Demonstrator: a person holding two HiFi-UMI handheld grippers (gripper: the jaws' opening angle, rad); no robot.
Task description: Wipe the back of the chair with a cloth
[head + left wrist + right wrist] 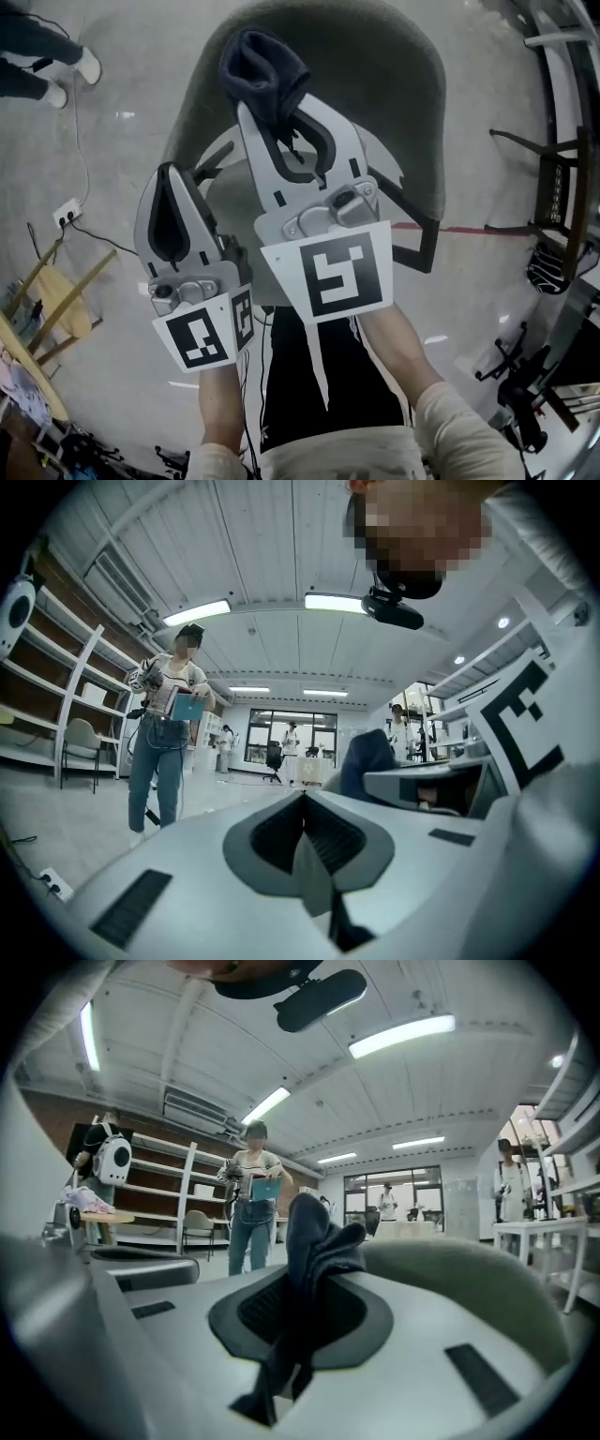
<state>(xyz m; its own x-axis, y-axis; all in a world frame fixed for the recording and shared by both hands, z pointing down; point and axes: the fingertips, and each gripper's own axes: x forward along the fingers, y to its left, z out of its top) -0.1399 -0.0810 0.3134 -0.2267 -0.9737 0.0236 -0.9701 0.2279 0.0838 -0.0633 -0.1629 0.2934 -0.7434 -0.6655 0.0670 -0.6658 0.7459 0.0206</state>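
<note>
Dark cloth [263, 64] is clamped in the right gripper [279, 105] at upper centre, above the chair [398, 80] back. The left gripper [172, 183] has its jaws together, empty. Wiping looks about to begin; next the cloth needs pressing onto the backrest.

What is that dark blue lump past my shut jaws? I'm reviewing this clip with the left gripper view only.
Observer: It's a dark cloth. The right gripper is shut on it, and a bunch sticks out past the jaw tips.
Operator: Is it at the chair yet?
Observer: In the head view the cloth shows over the grey-green chair, near its top rim. I can't confirm contact.
Operator: Where is my gripper in all this?
Observer: The left gripper is empty, left of the right one, with its tip at the chair's left edge.
</note>
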